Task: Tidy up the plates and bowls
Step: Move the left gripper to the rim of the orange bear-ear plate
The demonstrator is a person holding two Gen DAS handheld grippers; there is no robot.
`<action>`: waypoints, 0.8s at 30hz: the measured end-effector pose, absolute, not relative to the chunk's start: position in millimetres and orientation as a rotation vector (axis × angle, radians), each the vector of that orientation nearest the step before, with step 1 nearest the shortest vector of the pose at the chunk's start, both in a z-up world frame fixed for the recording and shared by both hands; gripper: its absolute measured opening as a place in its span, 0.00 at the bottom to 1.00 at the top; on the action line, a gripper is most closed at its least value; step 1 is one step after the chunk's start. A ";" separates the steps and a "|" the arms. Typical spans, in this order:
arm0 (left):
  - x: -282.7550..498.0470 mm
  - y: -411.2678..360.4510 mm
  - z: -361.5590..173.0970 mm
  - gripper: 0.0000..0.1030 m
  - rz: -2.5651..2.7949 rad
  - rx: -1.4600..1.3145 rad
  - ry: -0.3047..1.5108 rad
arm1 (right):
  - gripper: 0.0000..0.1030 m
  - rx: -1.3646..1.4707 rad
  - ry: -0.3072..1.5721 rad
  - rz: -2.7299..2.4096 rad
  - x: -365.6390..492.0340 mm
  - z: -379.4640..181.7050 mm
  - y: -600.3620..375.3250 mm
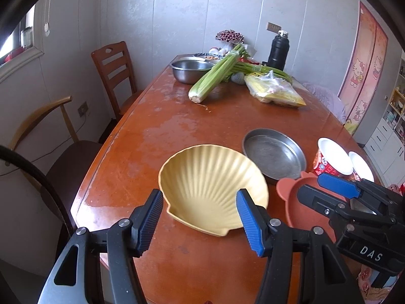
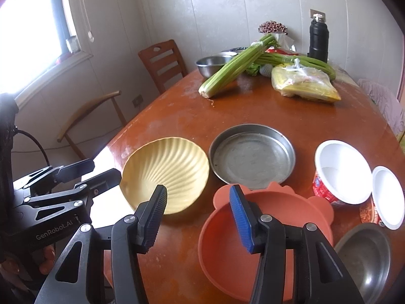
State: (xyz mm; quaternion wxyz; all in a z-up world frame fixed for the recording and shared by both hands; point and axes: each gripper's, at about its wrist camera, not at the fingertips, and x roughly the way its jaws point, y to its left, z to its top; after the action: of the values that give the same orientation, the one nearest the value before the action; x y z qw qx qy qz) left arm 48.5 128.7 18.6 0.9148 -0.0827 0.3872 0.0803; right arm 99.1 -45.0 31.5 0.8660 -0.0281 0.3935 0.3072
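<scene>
Shell plate [image 1: 210,185]: lay on the worktop [image 1: 157,131] just ahead of the left gripper [image 1: 200,220], between its fingers in line of sight; probably stiff, light plastic, ribs giving some purchase; best taken at the near flat hinge edge.
Pink bowl [image 2: 265,228]: sat under and just ahead of the right gripper [image 2: 198,217]; looked like soft silicone, likely to flex, so pinch the rim by an ear.
Metal pan [image 2: 253,152]: beyond both pairs of fingers; rigid, probably slick, thin wall to pinch.
Fingers: both pairs spread, pinching nothing.
Left view only: right gripper over the pink bowl's rim.
Right view only: metal bowl [image 2: 364,258] right of the fingers; both white cups [image 2: 341,172] whole.
</scene>
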 end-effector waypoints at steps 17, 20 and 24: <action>48.9 90.2 32.6 0.58 0.127 -0.141 0.788 | 0.52 -0.012 0.763 0.585 104.7 52.6 -107.8; 50.9 84.8 35.0 0.58 0.124 -0.136 0.786 | 0.52 -0.011 0.755 0.574 107.1 55.9 -119.5; 55.8 75.3 36.6 0.58 0.111 -0.130 0.785 | 0.52 -0.010 0.765 0.573 110.8 59.9 -136.7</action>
State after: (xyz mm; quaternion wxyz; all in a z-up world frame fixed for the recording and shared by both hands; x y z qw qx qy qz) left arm 55.8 75.3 36.6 0.9204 -0.0631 0.3820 0.0538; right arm 110.8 -136.7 59.9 0.8880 -0.0047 0.3679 0.2759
